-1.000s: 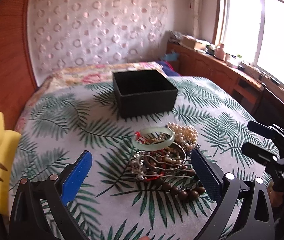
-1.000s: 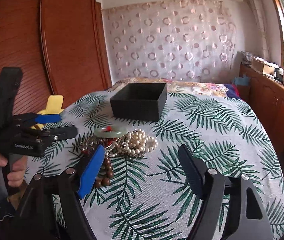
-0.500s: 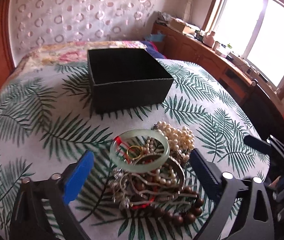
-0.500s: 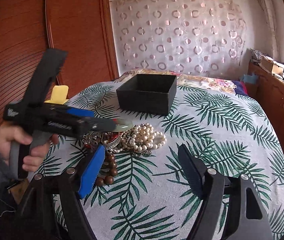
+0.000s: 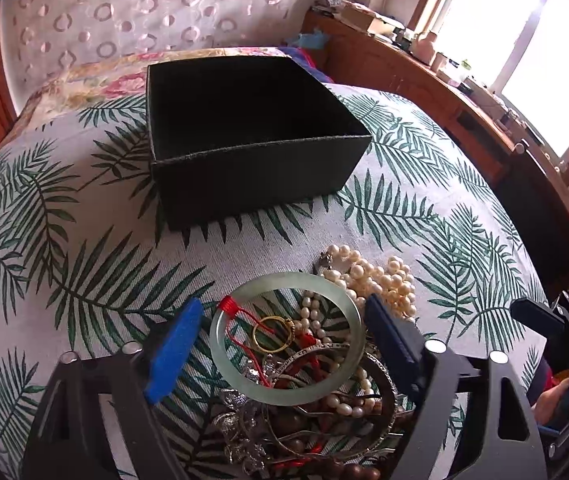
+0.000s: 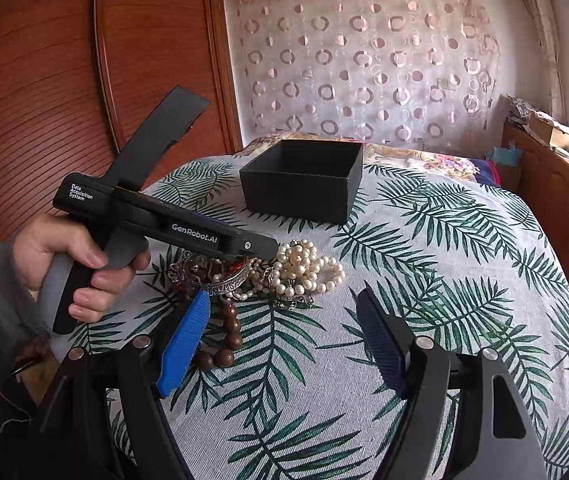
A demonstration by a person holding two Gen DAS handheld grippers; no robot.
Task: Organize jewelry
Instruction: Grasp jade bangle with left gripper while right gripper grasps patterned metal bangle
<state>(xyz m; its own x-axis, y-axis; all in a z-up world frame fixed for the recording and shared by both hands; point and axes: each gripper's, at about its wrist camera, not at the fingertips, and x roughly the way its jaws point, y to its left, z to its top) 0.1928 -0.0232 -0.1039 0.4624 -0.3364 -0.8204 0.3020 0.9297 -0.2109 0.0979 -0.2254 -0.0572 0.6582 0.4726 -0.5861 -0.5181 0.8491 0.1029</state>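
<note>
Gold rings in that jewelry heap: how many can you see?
1: a gold ring lies inside the jade bangle, between the open left hand-held gripper fingers. Others may be buried.

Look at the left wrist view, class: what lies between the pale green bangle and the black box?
Only bare leaf-print cloth separates the green bangle from the black box; the pearl strands sit off to the right. The left wrist view shows this.

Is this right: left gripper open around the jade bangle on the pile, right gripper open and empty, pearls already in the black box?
Not quite. The pearls are not in the black box; they lie on the cloth in the pile, and the left wrist view shows nothing in the box. The rest holds: left gripper is open around the jade bangle, right gripper open and empty.
</note>
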